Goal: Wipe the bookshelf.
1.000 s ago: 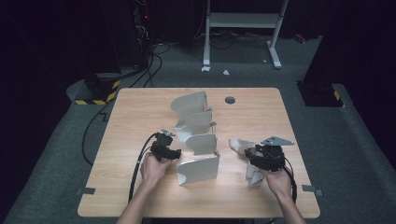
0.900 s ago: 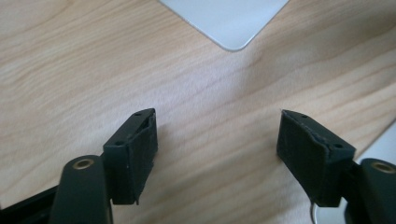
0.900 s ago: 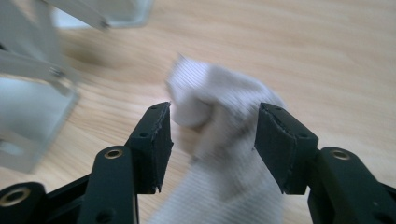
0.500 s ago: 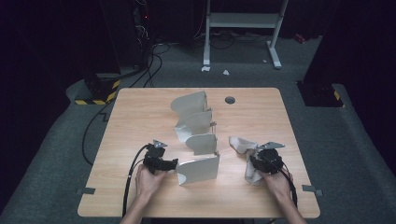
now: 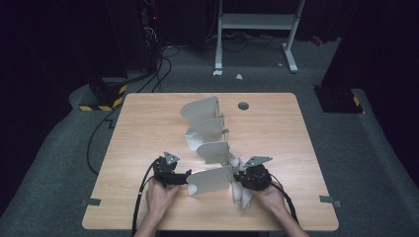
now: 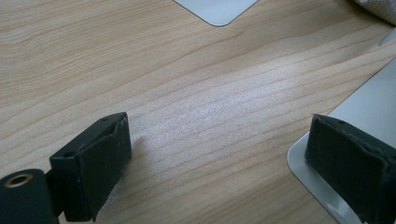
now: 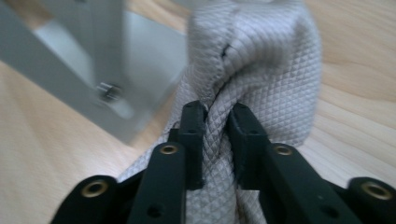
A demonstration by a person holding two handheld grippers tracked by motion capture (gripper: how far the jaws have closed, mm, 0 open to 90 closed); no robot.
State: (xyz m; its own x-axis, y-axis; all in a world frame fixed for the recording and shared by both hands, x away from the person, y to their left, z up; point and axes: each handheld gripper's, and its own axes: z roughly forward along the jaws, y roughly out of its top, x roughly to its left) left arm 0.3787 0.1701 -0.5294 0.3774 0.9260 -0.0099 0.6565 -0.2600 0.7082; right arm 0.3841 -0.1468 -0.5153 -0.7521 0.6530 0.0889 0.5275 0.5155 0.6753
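My right gripper [image 7: 215, 126] pinches a bunched grey quilted cloth [image 7: 261, 70] between its pads, at the near right of the wooden table [image 5: 148, 123], touching the nearest grey metal plate [image 5: 210, 180]. My left gripper [image 6: 219, 149] has just been opening; its jaws stand wide over bare wood, one beside that plate's edge. Beyond, more plates [image 5: 200, 108] stand in a row toward the far edge.

Table [image 5: 148, 123] with a rack of curved panels [image 5: 207, 148] that ran from centre toward 6 o'clock. The left gripper [image 5: 184, 177] lay at 9 o'clock of the nearest panel [image 5: 212, 180], just beside its edge; the right gripper [image 5: 238, 178] and a bunched cloth [image 5: 242, 195] lay at 3 o'clock, touching it. A round hole [image 5: 243, 105] sat at 1 o'clock of the rack.
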